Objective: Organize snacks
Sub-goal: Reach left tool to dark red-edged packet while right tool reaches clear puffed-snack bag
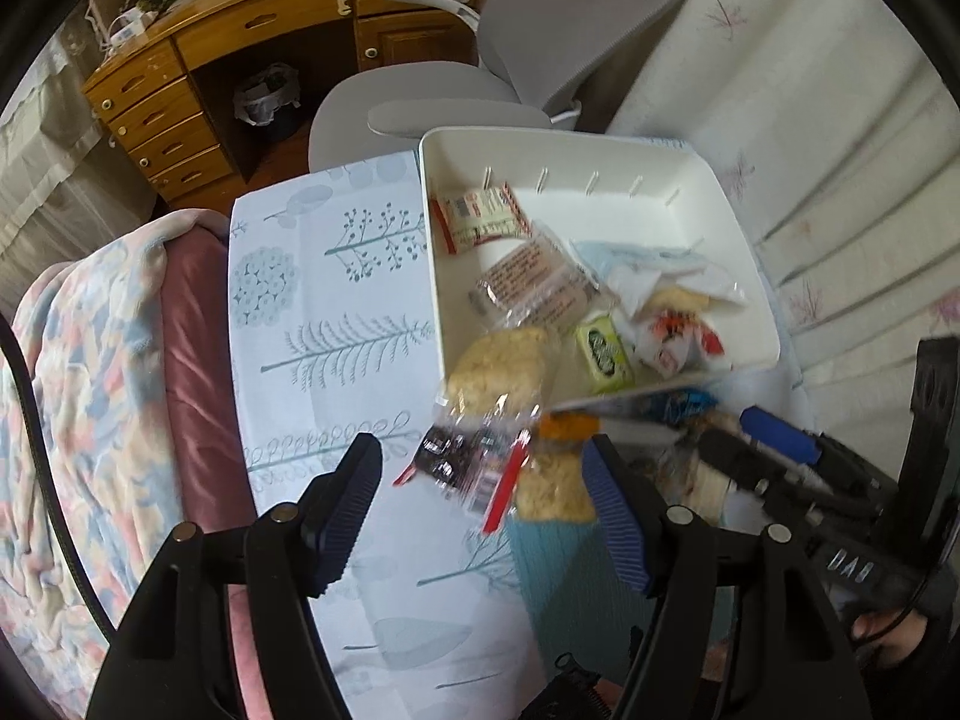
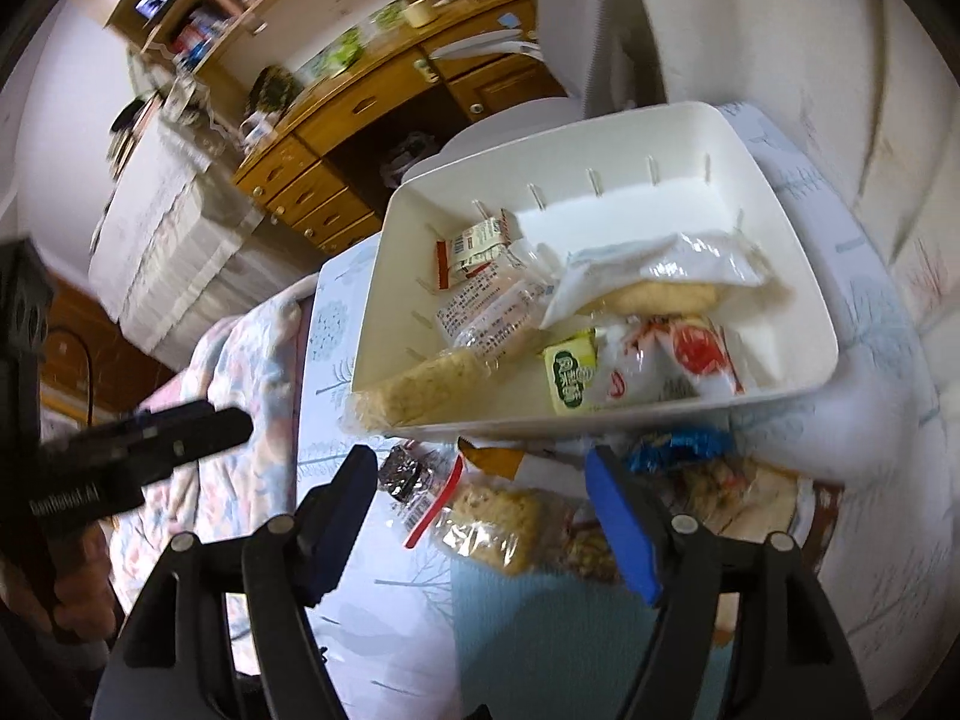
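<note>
A white bin stands on the patterned cloth and holds several wrapped snacks. A rice-cracker pack hangs over its near rim. More snacks lie in front of the bin: a clear pack with a red strip, a rice-cracker pack and a blue wrapper. My left gripper is open over the clear pack. My right gripper is open over the loose snacks and also shows in the left wrist view.
A grey chair and a wooden desk stand behind the table. A pastel blanket lies to the left, over a pink cover. A white quilted surface rises on the right. A teal patch marks the cloth near me.
</note>
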The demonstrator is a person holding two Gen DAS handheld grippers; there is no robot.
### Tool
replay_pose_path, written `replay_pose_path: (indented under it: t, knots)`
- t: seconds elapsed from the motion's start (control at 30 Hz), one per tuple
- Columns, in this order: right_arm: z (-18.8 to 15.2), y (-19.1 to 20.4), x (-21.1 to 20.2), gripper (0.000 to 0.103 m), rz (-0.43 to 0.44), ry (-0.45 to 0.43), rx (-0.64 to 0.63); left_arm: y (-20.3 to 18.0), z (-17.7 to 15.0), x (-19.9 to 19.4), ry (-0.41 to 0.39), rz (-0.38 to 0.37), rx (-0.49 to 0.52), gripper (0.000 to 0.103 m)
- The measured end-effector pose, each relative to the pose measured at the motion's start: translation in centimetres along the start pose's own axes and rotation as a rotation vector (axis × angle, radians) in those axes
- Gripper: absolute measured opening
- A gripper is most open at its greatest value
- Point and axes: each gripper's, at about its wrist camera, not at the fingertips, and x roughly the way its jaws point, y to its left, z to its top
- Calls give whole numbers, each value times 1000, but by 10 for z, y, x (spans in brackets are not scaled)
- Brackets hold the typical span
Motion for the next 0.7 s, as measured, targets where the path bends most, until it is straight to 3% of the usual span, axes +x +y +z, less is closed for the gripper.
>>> replay_pose_path:
  t: [0.43,0.7]
  knots:
    - [-42,-7,9,76,-54,-41,295,15,-35,31,68,-20,228,76]
    - [-67,-7,24,76,-53,-28,463,19,-53,60,45,-28,345,76]
